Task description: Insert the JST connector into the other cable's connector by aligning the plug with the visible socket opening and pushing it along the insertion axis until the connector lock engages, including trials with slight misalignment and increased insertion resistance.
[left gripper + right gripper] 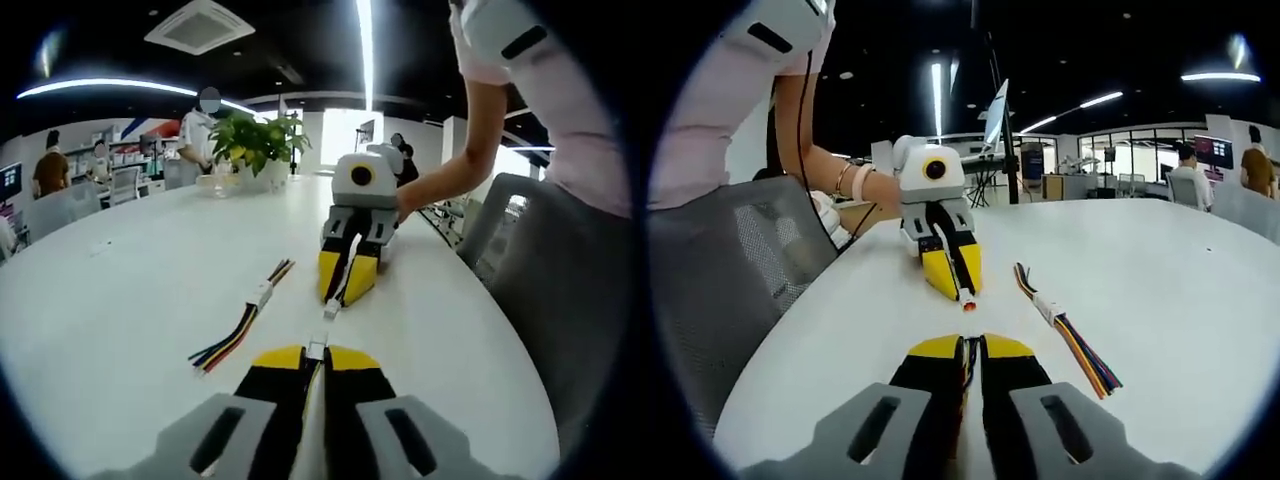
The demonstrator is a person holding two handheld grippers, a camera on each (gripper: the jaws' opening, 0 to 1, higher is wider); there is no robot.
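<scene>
A: Where are the plugs?
B: Left hand-held gripper (316, 356) pinches a small white plug (316, 348). Right hand-held gripper (972, 346) pinches the other white plug (332, 310), just apart above the white tabletop (120, 300).
A: Line them straight, push gently.

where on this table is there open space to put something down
Bare tabletop stretches from the loose joined cable out to the far plant. It is crowded between the left gripper and right gripper, connectors facing, with the chair beside.
</scene>
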